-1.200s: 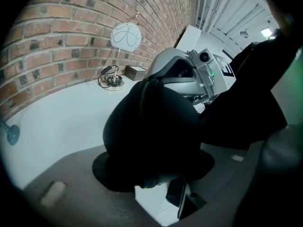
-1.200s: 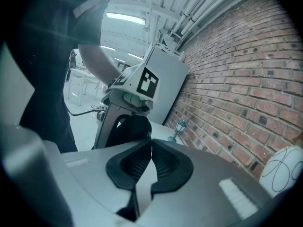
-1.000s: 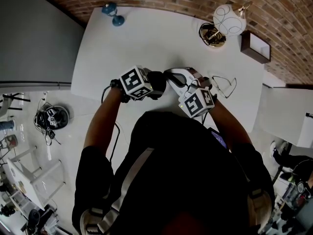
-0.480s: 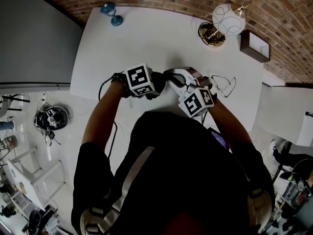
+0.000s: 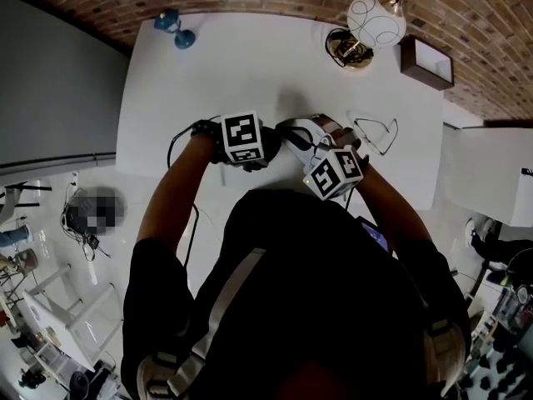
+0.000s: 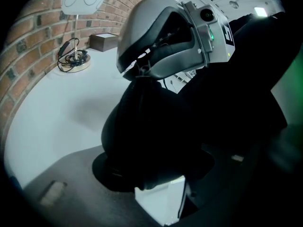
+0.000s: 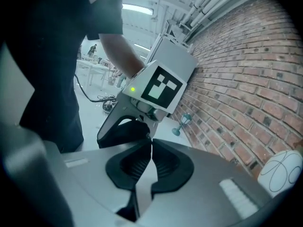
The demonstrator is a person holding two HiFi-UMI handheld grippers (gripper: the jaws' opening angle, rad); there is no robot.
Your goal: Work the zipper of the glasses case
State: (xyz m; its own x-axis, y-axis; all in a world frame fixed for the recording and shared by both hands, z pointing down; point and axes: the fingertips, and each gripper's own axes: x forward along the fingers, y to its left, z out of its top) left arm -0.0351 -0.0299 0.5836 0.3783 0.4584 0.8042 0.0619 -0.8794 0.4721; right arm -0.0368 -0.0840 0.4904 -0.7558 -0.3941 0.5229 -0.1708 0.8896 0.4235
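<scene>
The black glasses case [image 7: 122, 130] hangs above the near edge of the table [image 5: 250, 65], about midway along it. It is clamped between the jaws of the left gripper [image 5: 268, 146], and it fills that gripper's own view as a dark mass. The right gripper [image 7: 150, 142] meets it from the right with its jaws pressed together and its tips at the case's rim. Whether they pinch the zipper pull is too small to tell. A pair of glasses [image 5: 376, 132] lies near the table's right edge. A white globe lamp [image 5: 371, 22] and a brown box [image 5: 426, 62] stand at the far right corner, and a small blue lamp figure [image 5: 173, 28] stands at the far left corner.
</scene>
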